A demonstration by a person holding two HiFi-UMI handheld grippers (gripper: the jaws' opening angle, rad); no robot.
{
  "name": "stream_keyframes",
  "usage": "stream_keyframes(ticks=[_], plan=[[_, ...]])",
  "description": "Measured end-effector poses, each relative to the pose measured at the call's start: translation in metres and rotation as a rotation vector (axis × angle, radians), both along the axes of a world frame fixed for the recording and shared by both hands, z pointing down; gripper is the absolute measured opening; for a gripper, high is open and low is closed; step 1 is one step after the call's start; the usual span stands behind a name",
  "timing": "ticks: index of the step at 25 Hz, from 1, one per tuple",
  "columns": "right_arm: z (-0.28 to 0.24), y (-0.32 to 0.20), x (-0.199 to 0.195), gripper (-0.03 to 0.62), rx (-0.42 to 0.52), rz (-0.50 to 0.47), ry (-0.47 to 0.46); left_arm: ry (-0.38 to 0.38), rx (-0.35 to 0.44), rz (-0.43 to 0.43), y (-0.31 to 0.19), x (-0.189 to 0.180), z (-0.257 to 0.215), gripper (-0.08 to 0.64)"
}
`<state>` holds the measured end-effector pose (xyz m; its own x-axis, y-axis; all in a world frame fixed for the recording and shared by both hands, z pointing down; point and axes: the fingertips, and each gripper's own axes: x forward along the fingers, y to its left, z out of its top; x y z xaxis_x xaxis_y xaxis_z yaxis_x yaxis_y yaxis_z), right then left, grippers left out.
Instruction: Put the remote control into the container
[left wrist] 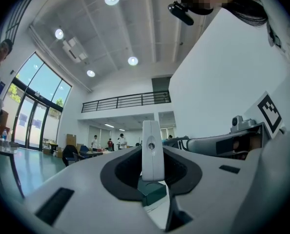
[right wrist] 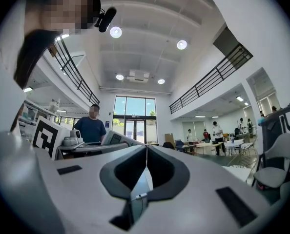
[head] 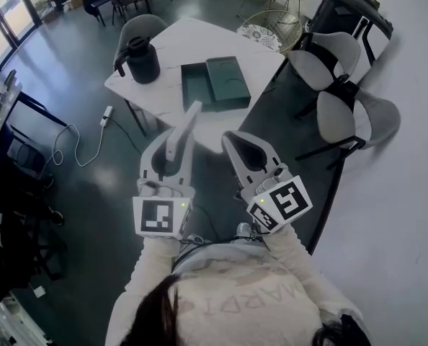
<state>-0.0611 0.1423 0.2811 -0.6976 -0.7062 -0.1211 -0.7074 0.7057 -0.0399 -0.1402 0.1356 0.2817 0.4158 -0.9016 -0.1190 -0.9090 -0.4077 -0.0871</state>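
Only the pickup looks done

On the head view the white table [head: 199,42] carries the open green container [head: 215,83], which looks empty, so I judge the drop remains. My left gripper [head: 174,153] clamps the remote control [head: 187,125] short of the table. My right gripper [head: 235,139] is closed on nothing. Only the left gripper view shows the remote upright between its jaws.

Black jug [head: 142,60] is standing near the left corner of the white bench [head: 199,34]. Two grey chairs [head: 329,58] are sitting to the bench's right, and a third chair [head: 138,26] is showing behind the jug. White cable [head: 73,146] is trailing across the dark floor [head: 63,85] left of the bench.
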Motion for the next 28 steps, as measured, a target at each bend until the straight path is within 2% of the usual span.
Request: stream_keyframes(ticks=[7,16,22,28], plan=[[-0.002,0.001,-0.015,0.017,0.014,0.087,-0.004,-0.017,-0.012,0.070,-0.010,-0.022,0.012,0.087],[0.000,-0.004,-0.010,0.017,0.003,0.141,0.019,-0.004,-0.061,0.087,-0.032,-0.028,0.032,0.087],[0.007,-0.047,-0.009,0.017,-0.005,0.105,0.013,-0.008,-0.078,0.066,-0.070,-0.025,0.040,0.087],[0.008,-0.130,0.005,0.017,-0.005,0.039,-0.029,-0.021,-0.104,0.007,-0.136,-0.011,0.050,0.087]])
